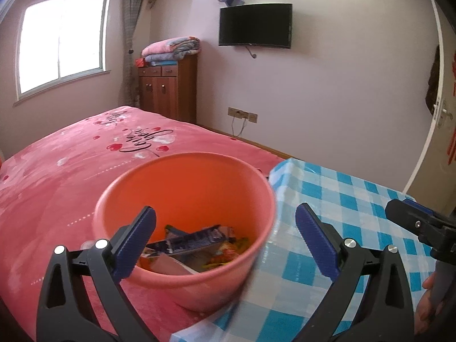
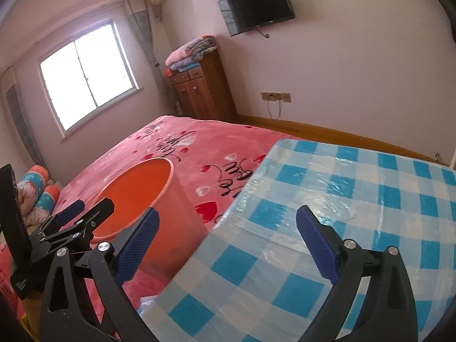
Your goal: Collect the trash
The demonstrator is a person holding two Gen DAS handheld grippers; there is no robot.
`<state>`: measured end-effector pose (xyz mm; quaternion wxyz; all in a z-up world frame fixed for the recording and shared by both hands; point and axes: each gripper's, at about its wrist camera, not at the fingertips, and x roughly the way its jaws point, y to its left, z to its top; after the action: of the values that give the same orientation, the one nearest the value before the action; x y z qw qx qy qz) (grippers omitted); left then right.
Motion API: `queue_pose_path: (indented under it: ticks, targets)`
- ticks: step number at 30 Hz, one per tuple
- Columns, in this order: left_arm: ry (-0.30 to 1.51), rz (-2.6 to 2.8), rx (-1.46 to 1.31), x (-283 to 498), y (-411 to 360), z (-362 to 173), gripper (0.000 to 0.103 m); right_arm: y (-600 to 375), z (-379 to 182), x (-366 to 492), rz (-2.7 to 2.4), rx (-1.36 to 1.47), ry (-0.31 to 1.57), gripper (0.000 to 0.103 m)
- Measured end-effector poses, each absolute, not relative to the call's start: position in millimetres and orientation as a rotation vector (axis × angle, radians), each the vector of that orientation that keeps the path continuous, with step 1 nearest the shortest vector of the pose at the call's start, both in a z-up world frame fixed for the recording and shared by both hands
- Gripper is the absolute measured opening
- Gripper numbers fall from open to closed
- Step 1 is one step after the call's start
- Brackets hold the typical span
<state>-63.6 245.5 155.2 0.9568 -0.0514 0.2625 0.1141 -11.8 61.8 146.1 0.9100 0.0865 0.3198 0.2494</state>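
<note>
hovering both claws wide open and empty, left gripper (image 1: 225, 245) over the orange bin (image 1: 182, 279) beside the table's (image 2: 356, 199) left edge, wrappers (image 1: 193, 242) apparently already dropped in, right gripper (image 2: 226, 245) over the checked top.

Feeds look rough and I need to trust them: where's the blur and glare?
Left wrist view: the orange bin is smeared along its right rim, the wrappers inside are soft, and the window is blown out white. Right wrist view: sharper, with glare streaks on the checked tablecloth and strong fisheye bending.
</note>
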Motion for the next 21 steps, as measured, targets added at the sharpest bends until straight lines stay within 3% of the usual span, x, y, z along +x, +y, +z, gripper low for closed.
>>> queue_pose_path:
  ticks: [21]
  targets:
    - [0.551, 0.065, -0.022, -62, 146, 145, 0.099, -38, 126, -49, 0.287, 0.204, 0.645, 0.096]
